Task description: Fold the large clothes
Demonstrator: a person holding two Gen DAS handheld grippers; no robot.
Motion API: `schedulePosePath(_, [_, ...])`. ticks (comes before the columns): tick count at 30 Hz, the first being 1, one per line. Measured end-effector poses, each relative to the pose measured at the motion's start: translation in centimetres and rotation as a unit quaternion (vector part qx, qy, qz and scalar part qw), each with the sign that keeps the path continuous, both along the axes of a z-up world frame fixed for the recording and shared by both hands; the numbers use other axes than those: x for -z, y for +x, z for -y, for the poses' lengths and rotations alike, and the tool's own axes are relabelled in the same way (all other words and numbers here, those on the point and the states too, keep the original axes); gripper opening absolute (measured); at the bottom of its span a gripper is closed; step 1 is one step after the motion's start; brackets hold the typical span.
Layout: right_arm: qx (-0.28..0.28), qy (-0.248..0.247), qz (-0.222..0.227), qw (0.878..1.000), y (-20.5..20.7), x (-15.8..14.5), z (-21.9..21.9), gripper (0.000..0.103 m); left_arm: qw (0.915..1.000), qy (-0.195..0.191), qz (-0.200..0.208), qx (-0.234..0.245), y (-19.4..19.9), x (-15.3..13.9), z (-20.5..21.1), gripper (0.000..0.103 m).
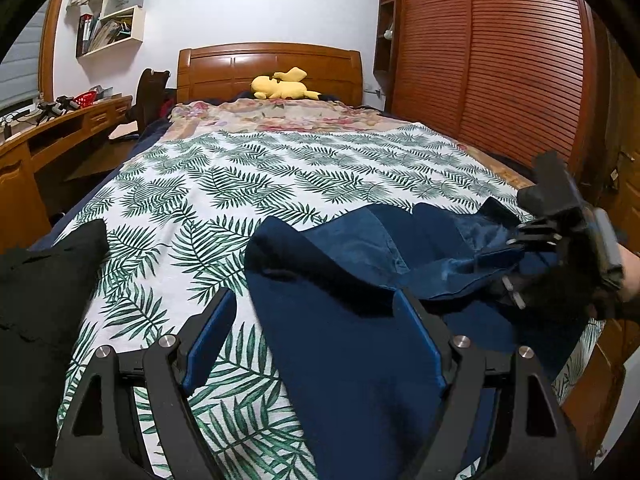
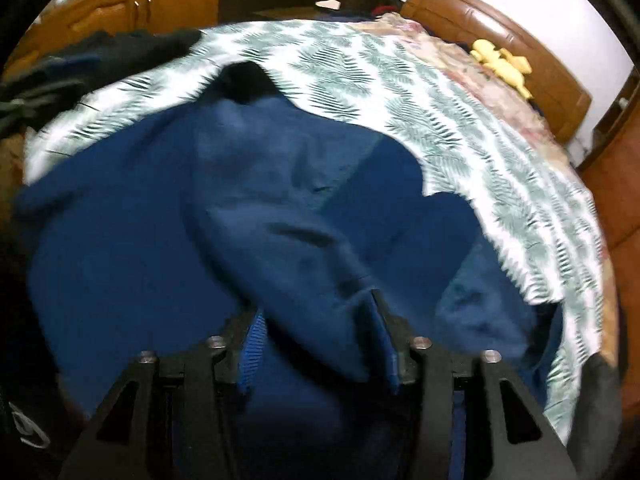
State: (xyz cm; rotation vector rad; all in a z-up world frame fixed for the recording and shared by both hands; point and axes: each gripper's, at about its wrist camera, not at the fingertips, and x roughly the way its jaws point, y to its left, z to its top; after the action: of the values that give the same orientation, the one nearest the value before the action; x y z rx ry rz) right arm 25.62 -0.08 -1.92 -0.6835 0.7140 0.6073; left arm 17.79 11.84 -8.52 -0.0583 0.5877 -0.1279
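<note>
The left tool (image 1: 314, 300) is angled gently downward, its two black fingers with blue pads (image 1: 208, 344) spread wide, holding nothing. The right tool (image 2: 316, 304) tips downward more steeply; its fingers stand partly apart, with a fold of the blue garment (image 2: 160, 240) bunched between them. From the left wrist view, the right tool appears at the far right, with part of the person's hand (image 1: 630, 276) behind it.
</note>
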Motion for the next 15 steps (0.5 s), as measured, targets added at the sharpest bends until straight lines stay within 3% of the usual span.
schedulePosePath(2, [0.02, -0.008, 0.026, 0.999, 2.3, -0.7, -0.7, 0.003, 1.0, -0.004, 0.001, 0.003, 0.1, -0.1, 0.2, 0.081])
schedulePosePath(6, [0.073, 0.023, 0.06, 0.995, 7.5, -3.6, -1.8, 0.003, 0.9999, -0.005, 0.009, 0.008, 0.2, -0.3, 1.0, 0.081])
schedulePosePath(8, [0.08, 0.017, 0.083, 0.993, 8.9, -4.2, -2.9, 0.003, 0.9998, -0.004, 0.014, 0.012, 0.2, -0.4, 1.5, 0.081])
schedulePosePath(11, [0.089, 0.014, 0.081, 0.993, 10.5, -3.7, -4.4, 0.003, 0.9996, -0.001, 0.019, 0.022, 0.1, -0.7, 2.2, 0.081])
schedulePosePath(12, [0.096, 0.019, 0.067, 0.993, 11.0, -3.5, -4.5, 0.011, 0.9995, -0.001, 0.02, 0.025, 0.1, -0.7, 2.4, 0.081])
schedulePosePath(13, [0.104, 0.022, 0.047, 0.993, 11.6, -3.2, -4.4, 0.026, 0.9994, 0.0, 0.021, 0.027, 0.1, -0.8, 2.6, 0.081])
schedulePosePath(15, [0.115, 0.031, 0.044, 0.992, 12.1, -3.2, -3.5, 0.048, 0.9993, -0.002, 0.017, 0.033, 0.1, -0.7, 2.9, 0.081])
